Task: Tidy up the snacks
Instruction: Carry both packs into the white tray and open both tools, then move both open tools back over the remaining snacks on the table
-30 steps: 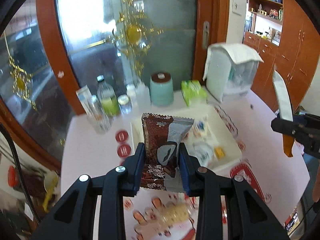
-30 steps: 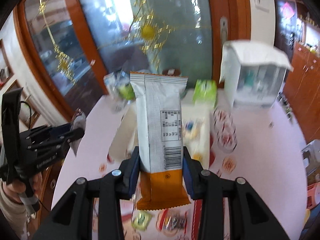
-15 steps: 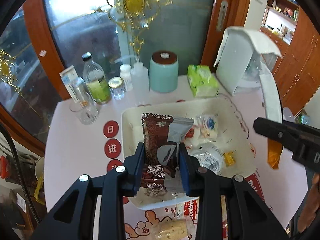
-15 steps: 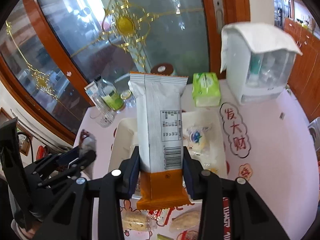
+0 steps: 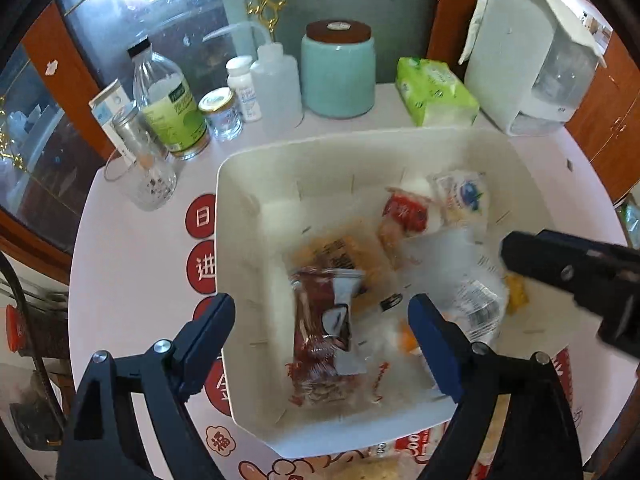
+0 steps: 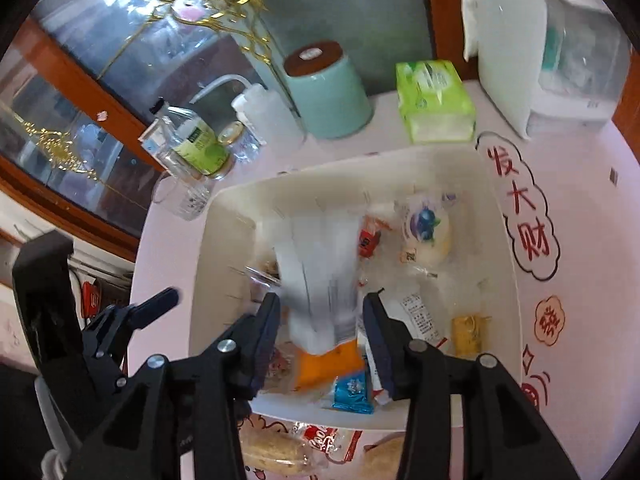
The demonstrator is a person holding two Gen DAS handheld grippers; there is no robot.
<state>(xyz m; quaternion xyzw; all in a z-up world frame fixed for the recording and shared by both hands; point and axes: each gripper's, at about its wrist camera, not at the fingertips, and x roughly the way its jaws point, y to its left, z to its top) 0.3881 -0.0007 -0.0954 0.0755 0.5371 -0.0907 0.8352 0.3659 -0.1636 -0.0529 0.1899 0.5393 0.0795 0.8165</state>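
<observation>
A white bin (image 5: 240, 168) holds several wrapped snacks, among them a red packet (image 5: 404, 212) and a blueberry-print packet (image 5: 464, 196). My left gripper (image 5: 322, 312) hangs over the bin's near left part, its jaws opening wide. The brown snowflake packet (image 5: 324, 328) is blurred and loose between them, dropping into the bin. In the right wrist view the right gripper (image 6: 322, 304) is over the bin (image 6: 208, 220), its jaws opening. The white and orange packet (image 6: 316, 280) is blurred between them and no longer pressed by the pads.
Behind the bin stand a teal jar (image 5: 338, 76), a green tissue pack (image 5: 436, 92), bottles (image 5: 172, 104), a glass (image 5: 140, 176) and a white dispenser (image 5: 524, 60). More wrapped snacks (image 6: 276, 448) lie on the pink table by the bin's near edge.
Both grippers came down over the bin. The left jaws spread wide and let the brown packet go. The right jaws began to part and the white and orange packet slid down.
</observation>
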